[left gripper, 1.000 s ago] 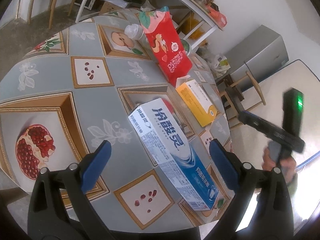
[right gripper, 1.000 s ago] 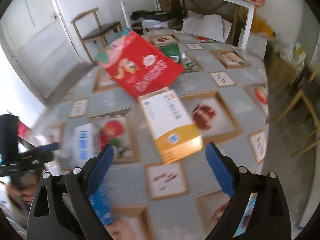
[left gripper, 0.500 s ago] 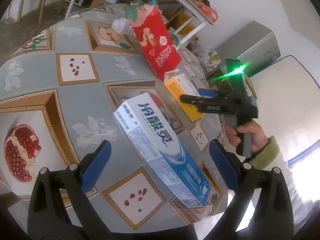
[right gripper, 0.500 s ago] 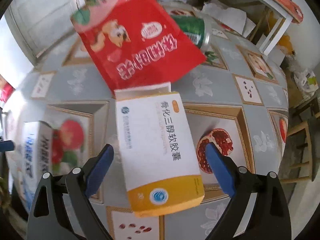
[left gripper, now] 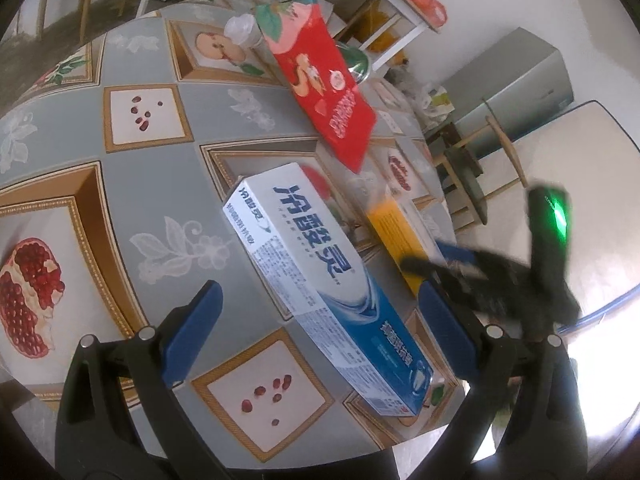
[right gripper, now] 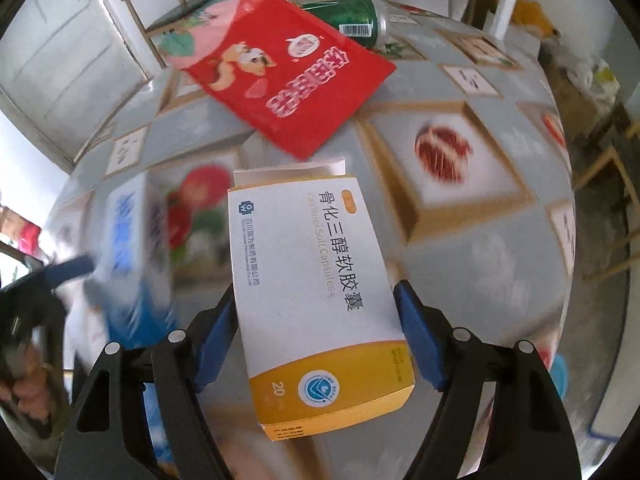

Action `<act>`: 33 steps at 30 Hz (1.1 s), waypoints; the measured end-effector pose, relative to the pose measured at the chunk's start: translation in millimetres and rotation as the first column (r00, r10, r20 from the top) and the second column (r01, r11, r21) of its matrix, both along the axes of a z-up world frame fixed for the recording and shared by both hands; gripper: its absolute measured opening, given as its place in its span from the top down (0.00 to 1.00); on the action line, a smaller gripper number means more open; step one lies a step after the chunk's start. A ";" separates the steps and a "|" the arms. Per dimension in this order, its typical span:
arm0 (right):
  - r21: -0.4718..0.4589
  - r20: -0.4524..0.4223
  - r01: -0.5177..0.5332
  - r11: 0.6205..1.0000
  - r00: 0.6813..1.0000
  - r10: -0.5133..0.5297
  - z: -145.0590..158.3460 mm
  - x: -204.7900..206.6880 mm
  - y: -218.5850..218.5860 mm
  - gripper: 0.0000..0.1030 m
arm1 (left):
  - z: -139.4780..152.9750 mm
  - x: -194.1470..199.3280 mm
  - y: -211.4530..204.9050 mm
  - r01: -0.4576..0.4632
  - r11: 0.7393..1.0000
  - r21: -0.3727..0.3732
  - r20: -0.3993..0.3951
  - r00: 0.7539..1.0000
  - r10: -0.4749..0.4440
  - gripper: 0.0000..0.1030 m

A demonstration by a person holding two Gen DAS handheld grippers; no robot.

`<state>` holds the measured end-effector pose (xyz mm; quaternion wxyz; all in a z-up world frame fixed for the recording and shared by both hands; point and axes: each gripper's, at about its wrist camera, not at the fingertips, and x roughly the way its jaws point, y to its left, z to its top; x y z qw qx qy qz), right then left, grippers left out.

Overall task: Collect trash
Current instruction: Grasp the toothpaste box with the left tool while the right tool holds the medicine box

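The right tongs (right gripper: 316,322), closing, straddle the white-and-yellow cardboard medicine box (right gripper: 316,292), seemingly touching its sides, its length along their reach on the table (right gripper: 480,256); the left tongs (left gripper: 320,328) gape empty.

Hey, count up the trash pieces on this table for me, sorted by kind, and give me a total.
Cardboard boxes: 2, the blue and white toothpaste box and the white and orange capsule box
Snack bags: 1, the red bag
Cans: 1, the green can
Crumpled white plastic cups: 1
Total: 5
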<state>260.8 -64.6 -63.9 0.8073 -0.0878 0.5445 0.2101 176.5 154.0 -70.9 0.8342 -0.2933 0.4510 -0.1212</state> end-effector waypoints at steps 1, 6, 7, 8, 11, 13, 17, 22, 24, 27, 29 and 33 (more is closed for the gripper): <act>0.007 0.003 0.000 1.000 1.000 0.000 1.2 -7.8 -0.3 0.28 | -0.6 2.3 -1.2 -0.004 1.000 0.009 -0.006 1.000 0.004 0.08; 0.075 -0.024 -0.042 0.996 0.999 0.043 3.8 -51.7 4.8 0.28 | -2.5 8.8 -10.1 0.003 0.999 0.047 -0.036 0.999 -0.001 0.15; 0.093 -0.033 -0.050 0.994 0.998 0.053 3.5 -60.3 7.3 0.28 | -3.0 8.9 -11.6 0.006 0.999 0.048 -0.043 0.999 -0.004 0.18; 0.107 -0.042 -0.057 0.993 0.997 0.062 4.9 -67.5 10.4 0.28 | -3.5 8.7 -12.4 0.007 0.999 0.046 -0.052 0.999 -0.004 0.22; 0.145 -0.051 -0.093 0.985 0.994 0.102 6.7 -81.0 16.6 0.28 | -3.2 5.3 -11.4 -0.001 0.998 0.062 -0.063 0.998 0.005 0.27; 0.156 -0.038 -0.098 0.983 0.994 0.105 9.8 -87.4 15.5 0.28 | -0.9 4.5 -9.7 -0.011 0.996 0.086 -0.061 0.998 0.017 0.29; 0.144 -0.002 -0.022 0.989 1.000 0.022 14.5 -82.8 -4.5 0.28 | 5.7 5.7 -9.3 -0.025 0.985 0.172 -0.054 0.998 0.035 0.34; 0.083 0.050 0.063 0.995 0.996 -0.067 14.1 -72.3 -25.2 0.27 | 1.6 14.6 -13.9 -0.011 0.967 0.256 -0.077 0.996 0.032 0.41; 0.072 0.055 0.078 0.994 0.995 -0.082 12.9 -68.7 -28.8 0.27 | -2.5 15.3 -15.8 0.000 0.966 0.260 -0.092 0.996 0.024 0.42; 0.054 0.061 0.091 0.994 0.994 -0.094 11.3 -66.2 -32.0 0.25 | -2.6 14.5 -20.1 0.008 0.959 0.283 -0.090 0.996 0.019 0.43; 0.043 0.059 0.092 0.995 0.994 -0.095 10.1 -63.1 -31.9 0.25 | -2.6 15.7 -19.0 0.006 0.959 0.282 -0.095 0.995 0.022 0.43; 0.022 0.069 0.082 0.996 0.994 -0.083 10.0 -59.3 -30.4 0.23 | -2.9 22.9 -17.7 0.002 0.958 0.287 -0.108 0.994 0.030 0.43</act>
